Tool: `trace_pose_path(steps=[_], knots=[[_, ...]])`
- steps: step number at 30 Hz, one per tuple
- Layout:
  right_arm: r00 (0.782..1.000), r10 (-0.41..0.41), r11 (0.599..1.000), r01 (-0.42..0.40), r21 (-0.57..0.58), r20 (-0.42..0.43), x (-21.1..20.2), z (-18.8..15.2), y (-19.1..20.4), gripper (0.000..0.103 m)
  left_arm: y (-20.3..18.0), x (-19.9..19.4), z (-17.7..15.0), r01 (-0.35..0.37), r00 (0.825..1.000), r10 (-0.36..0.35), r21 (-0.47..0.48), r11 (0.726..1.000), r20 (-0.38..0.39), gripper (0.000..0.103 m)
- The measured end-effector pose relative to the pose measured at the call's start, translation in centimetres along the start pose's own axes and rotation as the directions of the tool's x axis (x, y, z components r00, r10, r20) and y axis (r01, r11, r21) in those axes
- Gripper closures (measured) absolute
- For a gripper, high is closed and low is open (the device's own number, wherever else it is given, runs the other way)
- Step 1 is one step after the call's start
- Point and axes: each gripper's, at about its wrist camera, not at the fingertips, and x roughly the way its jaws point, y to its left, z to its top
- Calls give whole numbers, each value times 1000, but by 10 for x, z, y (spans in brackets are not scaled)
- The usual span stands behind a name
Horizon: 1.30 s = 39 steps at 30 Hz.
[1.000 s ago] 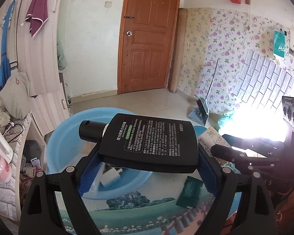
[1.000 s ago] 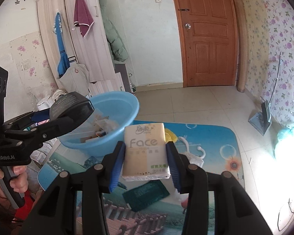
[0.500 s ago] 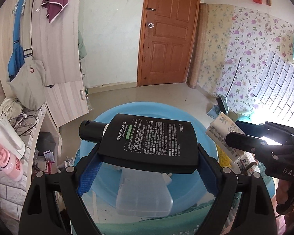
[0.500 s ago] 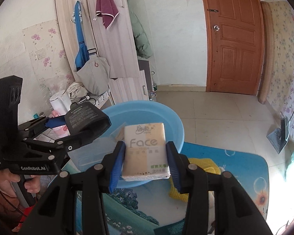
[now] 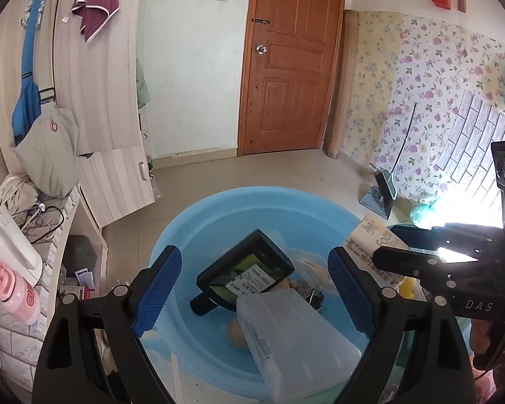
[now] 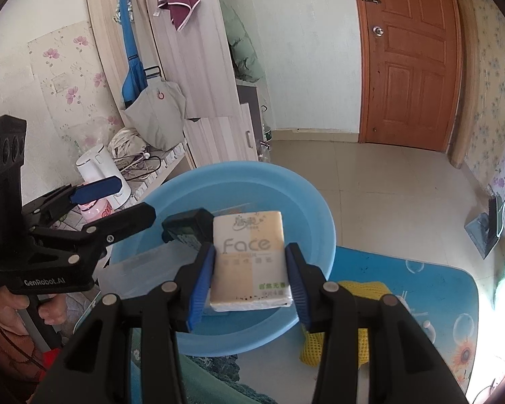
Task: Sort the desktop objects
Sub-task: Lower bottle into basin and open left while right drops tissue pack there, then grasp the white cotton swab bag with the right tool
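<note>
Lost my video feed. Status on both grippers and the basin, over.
Left gripper open, black bottle dropped in basin. Right gripper shut on tissue pack, over basin. Clear box crowds the basin.

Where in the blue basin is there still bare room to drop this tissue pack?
Inside the round blue plastic basin, the far wall and left floor, beside the black flat bottle, are bare. The near right is crowded: the clear plastic box, wrappers and a beige round thing.

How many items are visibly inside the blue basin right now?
4 at least: a black bottle tilted at centre, a clear plastic box nearest the camera, a beige round object beneath it, dark packets behind. More may be hidden underneath.
</note>
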Motion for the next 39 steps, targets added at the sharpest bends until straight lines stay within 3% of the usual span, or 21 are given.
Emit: trace_pose_path(steps=[10,13,17,33,39], knots=[[1000,1,1000,-1,-14,-13,7,-1,7,58,2,-9,-14,-21,1000,21,-13,1000,-23,14],[1000,7,1000,-7,-26,-11,2,-4,10,48,0,-11,-18,-20,999,19,-12,1000,-33,14],[1000,-2,1000,2,-19,-1,-5,-9,7,48,-5,-13,-23,-15,999,15,-12,1000,-45,14],[995,-102,989,100,104,11,-49,-46,-49,48,-59,-33,-31,42,998,-39,79,996,-48,6],[989,-144,978,140,155,16,-66,-64,-74,48,-88,-40,-34,98,995,-92,133,986,-46,5]])
